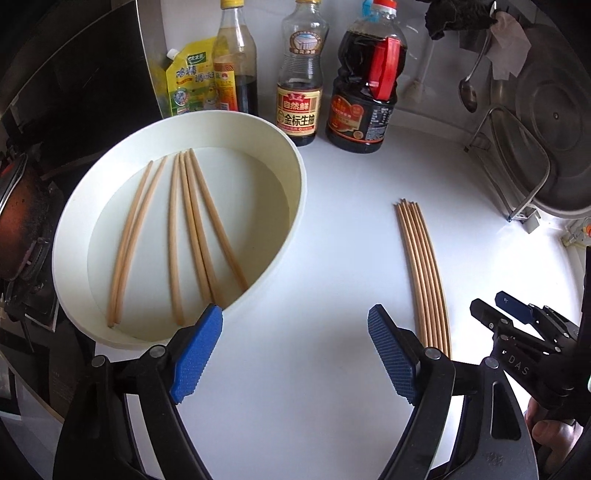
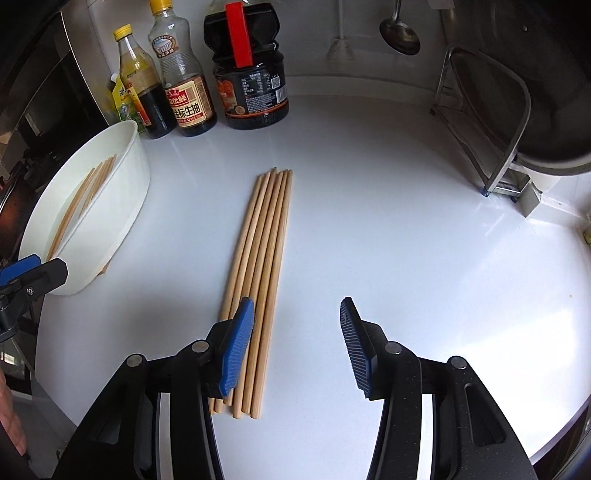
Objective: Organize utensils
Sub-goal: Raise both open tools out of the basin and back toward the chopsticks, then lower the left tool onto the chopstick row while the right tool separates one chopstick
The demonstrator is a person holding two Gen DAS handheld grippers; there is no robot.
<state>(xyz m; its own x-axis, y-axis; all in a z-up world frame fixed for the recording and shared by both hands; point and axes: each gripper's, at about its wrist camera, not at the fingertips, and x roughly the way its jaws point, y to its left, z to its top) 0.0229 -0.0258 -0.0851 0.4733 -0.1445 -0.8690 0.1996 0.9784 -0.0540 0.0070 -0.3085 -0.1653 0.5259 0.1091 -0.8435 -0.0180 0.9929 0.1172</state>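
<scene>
Just beside right hand-held gripper (image 2: 297, 343): loose chopsticks (image 2: 264, 266).

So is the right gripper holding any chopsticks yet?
No: the right gripper is open and empty, with the chopsticks lying flat on the counter.

Bowl (image 1: 177, 236) on the table (image 1: 325, 258), left side, five chopsticks (image 1: 192, 236) lying inside. Bundle (image 2: 258, 280) flat on the table, right of the bowl and well apart from it, lying near to far. Behind both, along the wall, three bottles (image 1: 300, 74) in a row, pouch (image 1: 190, 77) leftmost, just behind the bowl. Far right, rack (image 2: 487, 122) with a lid (image 1: 561, 140) leaning in it. Ladle (image 2: 399, 31) hanging on the wall, between bottles and rack.
</scene>
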